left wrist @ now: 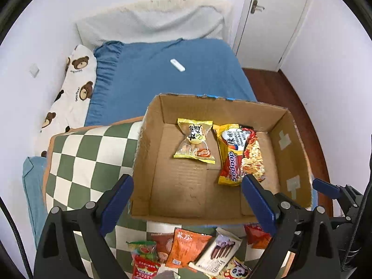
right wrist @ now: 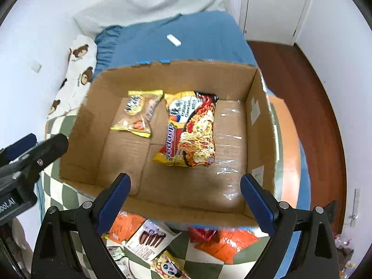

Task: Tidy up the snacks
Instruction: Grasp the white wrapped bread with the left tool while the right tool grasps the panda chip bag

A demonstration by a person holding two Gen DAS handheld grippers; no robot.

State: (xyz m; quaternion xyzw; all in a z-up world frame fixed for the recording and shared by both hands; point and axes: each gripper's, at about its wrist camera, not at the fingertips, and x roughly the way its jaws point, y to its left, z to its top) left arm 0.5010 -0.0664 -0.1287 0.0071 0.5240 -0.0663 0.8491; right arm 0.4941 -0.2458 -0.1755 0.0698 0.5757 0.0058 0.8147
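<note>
An open cardboard box sits on a checkered blanket on the bed. Inside lie a small yellow snack packet and a yellow-red instant noodle pack, side by side. My left gripper hovers open above the box's near wall, nothing between its fingers. My right gripper is also open and empty above the near wall. Loose snacks lie in front of the box: an orange packet, a white chocolate-stick box, a panda packet and a red-green packet.
The green-and-white checkered blanket covers the near part of the bed. A blue sheet with a small white remote lies beyond the box. A bear-print pillow rests against the left wall. Wooden floor and a door are to the right.
</note>
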